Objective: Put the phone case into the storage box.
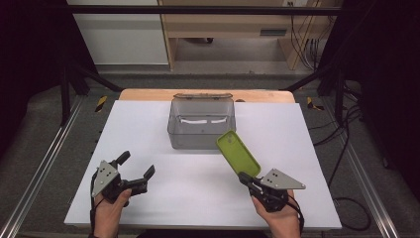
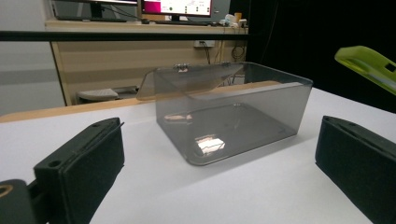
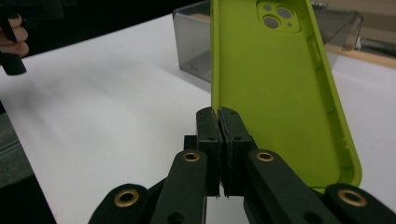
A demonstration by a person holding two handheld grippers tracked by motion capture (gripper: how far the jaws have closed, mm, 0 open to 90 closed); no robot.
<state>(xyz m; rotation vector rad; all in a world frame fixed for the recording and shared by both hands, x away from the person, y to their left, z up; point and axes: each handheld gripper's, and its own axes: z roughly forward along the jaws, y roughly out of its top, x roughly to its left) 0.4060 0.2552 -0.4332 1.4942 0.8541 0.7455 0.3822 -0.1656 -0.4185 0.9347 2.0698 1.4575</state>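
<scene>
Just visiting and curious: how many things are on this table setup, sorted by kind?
Clear grey box with open lid: 1
Green phone case, held up: 1
Hand-held grippers: 2, left gripper, right gripper
Total: 4

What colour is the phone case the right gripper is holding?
Lime green, inside included. The phone case shows best in the right gripper view, pinched by the right gripper.

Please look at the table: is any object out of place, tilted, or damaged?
Nothing looks damaged or spilled. The green phone case is not on the table: the right tongs pinch its side edge and hold it tilted in the air near the grey box. The box stands straight, its lid open at the back. The left tongs are open.
</scene>
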